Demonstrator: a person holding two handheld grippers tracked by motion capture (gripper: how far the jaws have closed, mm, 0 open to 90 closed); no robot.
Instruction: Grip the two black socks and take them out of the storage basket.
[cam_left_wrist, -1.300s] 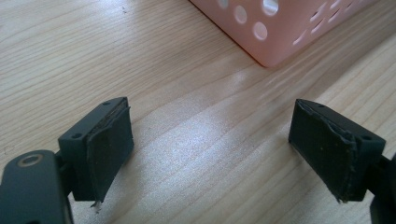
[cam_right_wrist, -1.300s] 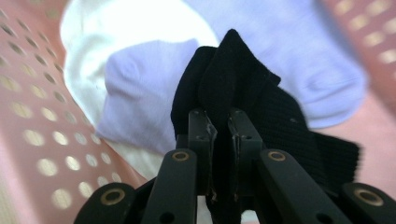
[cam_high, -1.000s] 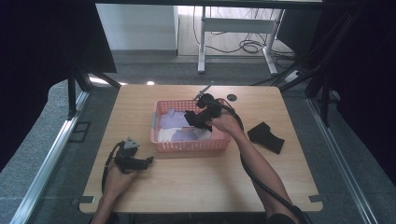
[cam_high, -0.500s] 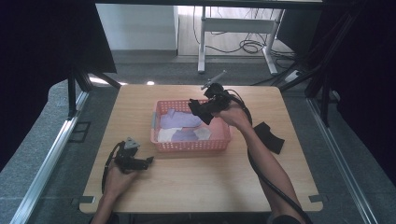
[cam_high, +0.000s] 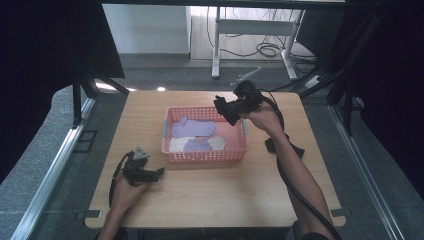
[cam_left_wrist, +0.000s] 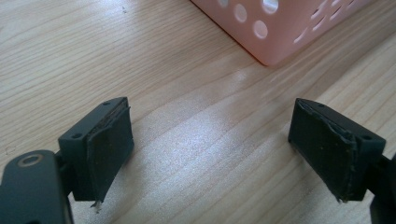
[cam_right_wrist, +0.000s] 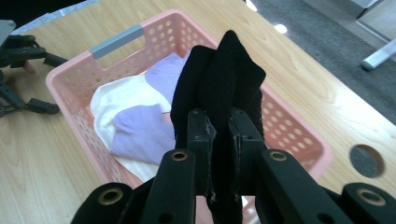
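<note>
A pink perforated basket (cam_high: 204, 155) stands mid-table and holds purple socks (cam_high: 193, 128) and white socks (cam_high: 176, 145). My right gripper (cam_high: 227, 111) hovers above the basket's right end, shut on a bunched black sock (cam_right_wrist: 219, 88) that sticks up between its jaws. In the right gripper view the basket (cam_right_wrist: 74, 74) lies below with the purple sock (cam_right_wrist: 140, 133) and white sock (cam_right_wrist: 116, 100) inside. My left gripper (cam_high: 156, 173) rests on the table to the left of the basket, open with nothing between its pads (cam_left_wrist: 109, 144); a basket corner (cam_left_wrist: 275, 32) lies just ahead.
Another dark cloth item (cam_high: 295, 149) lies on the table to the right, partly behind the right forearm. A round hole (cam_right_wrist: 366, 161) is cut into the tabletop near the basket. A white desk frame and cables (cam_high: 260, 45) stand beyond the far edge.
My right gripper has lifted the black sock up out of the basket and back toward the far right. The left gripper has stayed put.
</note>
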